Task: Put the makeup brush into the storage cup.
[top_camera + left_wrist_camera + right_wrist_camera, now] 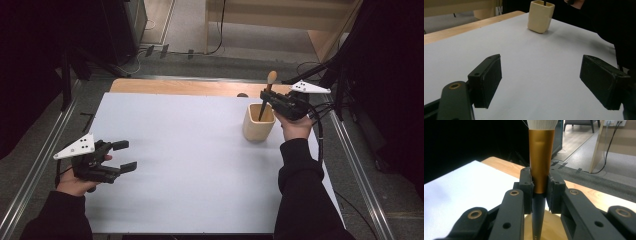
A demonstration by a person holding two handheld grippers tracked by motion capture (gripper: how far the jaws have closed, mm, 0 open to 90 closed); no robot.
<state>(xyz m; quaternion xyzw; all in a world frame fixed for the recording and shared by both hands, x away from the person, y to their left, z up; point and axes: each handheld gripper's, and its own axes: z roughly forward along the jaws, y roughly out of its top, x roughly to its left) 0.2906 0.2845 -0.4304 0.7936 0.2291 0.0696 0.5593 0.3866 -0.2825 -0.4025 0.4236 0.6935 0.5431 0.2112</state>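
A makeup brush with a copper ferrule, pale bristles and a dark tapered handle stands upright, its handle tip inside a cream square cup on the white table top. My right gripper is shut on the brush just above the cup; its pads clamp the lower ferrule. My left gripper rests low over the table at the near left, open, with nothing between its jaws. In the left gripper view the cup stands far off across the white sheet.
The white sheet covers most of a wooden table whose bare edge shows at the back. Metal rails run along both sides. Cables and a wooden furniture panel lie on the floor beyond.
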